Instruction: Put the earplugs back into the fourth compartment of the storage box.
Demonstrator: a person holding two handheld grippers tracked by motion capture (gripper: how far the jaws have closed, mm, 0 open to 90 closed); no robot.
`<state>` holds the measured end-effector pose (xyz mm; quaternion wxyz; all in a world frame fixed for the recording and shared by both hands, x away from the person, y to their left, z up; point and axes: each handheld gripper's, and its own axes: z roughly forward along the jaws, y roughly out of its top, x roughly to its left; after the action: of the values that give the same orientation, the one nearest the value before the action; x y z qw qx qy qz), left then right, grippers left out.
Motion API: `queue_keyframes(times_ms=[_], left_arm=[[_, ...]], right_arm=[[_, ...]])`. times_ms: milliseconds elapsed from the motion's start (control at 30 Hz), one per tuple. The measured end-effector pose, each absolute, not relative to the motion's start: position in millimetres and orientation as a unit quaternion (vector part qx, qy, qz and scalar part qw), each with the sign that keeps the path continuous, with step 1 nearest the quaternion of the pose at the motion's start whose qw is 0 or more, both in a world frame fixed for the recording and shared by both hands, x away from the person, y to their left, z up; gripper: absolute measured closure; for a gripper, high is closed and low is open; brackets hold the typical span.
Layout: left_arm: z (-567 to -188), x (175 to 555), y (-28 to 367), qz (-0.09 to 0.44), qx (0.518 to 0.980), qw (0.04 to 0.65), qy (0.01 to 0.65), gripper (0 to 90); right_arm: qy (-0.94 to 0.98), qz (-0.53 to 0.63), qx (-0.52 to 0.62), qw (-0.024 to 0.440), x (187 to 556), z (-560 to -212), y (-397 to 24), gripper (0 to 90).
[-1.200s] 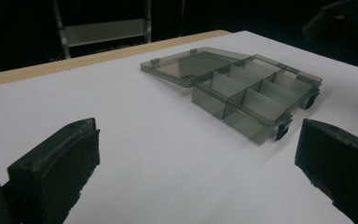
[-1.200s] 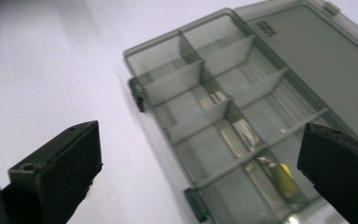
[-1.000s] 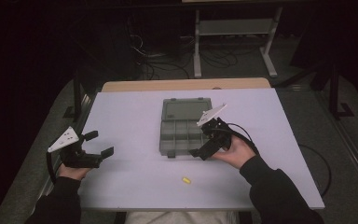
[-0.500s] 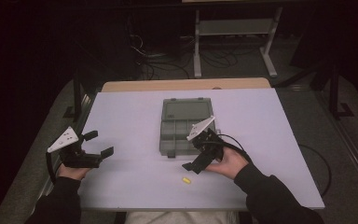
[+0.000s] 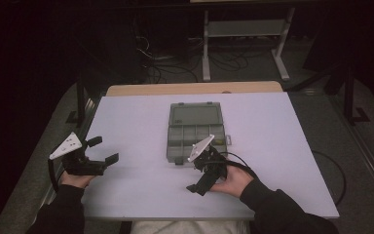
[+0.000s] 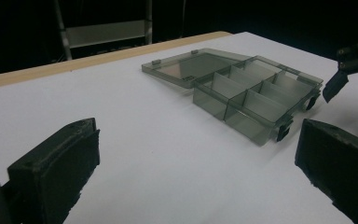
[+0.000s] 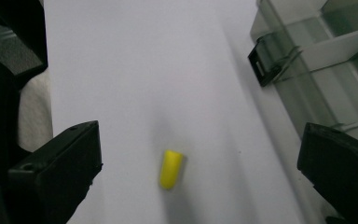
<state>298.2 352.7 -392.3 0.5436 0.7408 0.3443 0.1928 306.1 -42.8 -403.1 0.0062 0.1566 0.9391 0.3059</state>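
The white worktop (image 5: 282,146) carries an open, empty compartment box (image 5: 195,132), its lid laid flat, presumably ready for filling. The left claw (image 5: 100,151), jaws spread and empty, idles well left of it. The right claw (image 7: 196,172) is tipped down, jaws wide either side of a small yellow plug (image 7: 171,169), likely about to grasp it; the box sits just beyond.

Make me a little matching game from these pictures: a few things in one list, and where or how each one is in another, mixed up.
Things:
1. organizer box
2. yellow piece
3. left gripper
4. right gripper

States:
A. small, lying on the white table between wide jaws
B. lid open, lying flat
C. open, held near the table's left edge
D. open, tipped down at the table

Pairs: 1-B, 2-A, 3-C, 4-D
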Motion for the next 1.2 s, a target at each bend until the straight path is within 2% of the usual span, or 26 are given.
queue_keyframes(times_ms=[200, 400, 467, 533, 733, 900, 933, 967, 1200], left_arm=[[-392.2, 298.2, 352.6, 0.193, 0.741, 0.543, 0.344, 0.0], [-392.3, 298.3, 352.6, 0.192, 0.741, 0.544, 0.344, 0.0], [-392.3, 298.2, 352.5, 0.193, 0.741, 0.543, 0.344, 0.0], [-392.3, 298.3, 352.4, 0.192, 0.742, 0.543, 0.344, 0.0], [-392.5, 298.4, 352.3, 0.192, 0.742, 0.543, 0.344, 0.0], [-392.6, 298.5, 352.3, 0.192, 0.742, 0.543, 0.343, 0.0], [-392.6, 298.5, 352.3, 0.192, 0.742, 0.543, 0.343, 0.0], [-392.6, 298.6, 352.2, 0.192, 0.743, 0.542, 0.343, 0.0], [-392.6, 298.7, 352.3, 0.192, 0.743, 0.541, 0.342, 0.0]], right_arm=[[0.941, 0.299, 0.156, -0.001, 302.4, -410.1, -40.7, 0.8], [0.943, 0.299, 0.149, -0.016, 300.8, -417.7, -42.8, 13.5], [0.943, 0.298, 0.148, -0.017, 300.3, -419.8, -43.3, 14.9], [0.944, 0.297, 0.145, -0.022, 300.0, -421.6, -44.1, 23.7], [0.946, 0.29, 0.143, -0.029, 298.9, -426.3, -44.5, 41.3], [0.949, 0.283, 0.137, -0.031, 297.8, -428.8, -42.1, 54.4], [0.949, 0.283, 0.137, -0.031, 297.8, -428.8, -42.1, 54.4], [0.951, 0.277, 0.138, -0.028, 297.0, -429.9, -41.0, 60.3], [0.953, 0.272, 0.134, -0.014, 296.0, -430.5, -40.1, 77.9]])
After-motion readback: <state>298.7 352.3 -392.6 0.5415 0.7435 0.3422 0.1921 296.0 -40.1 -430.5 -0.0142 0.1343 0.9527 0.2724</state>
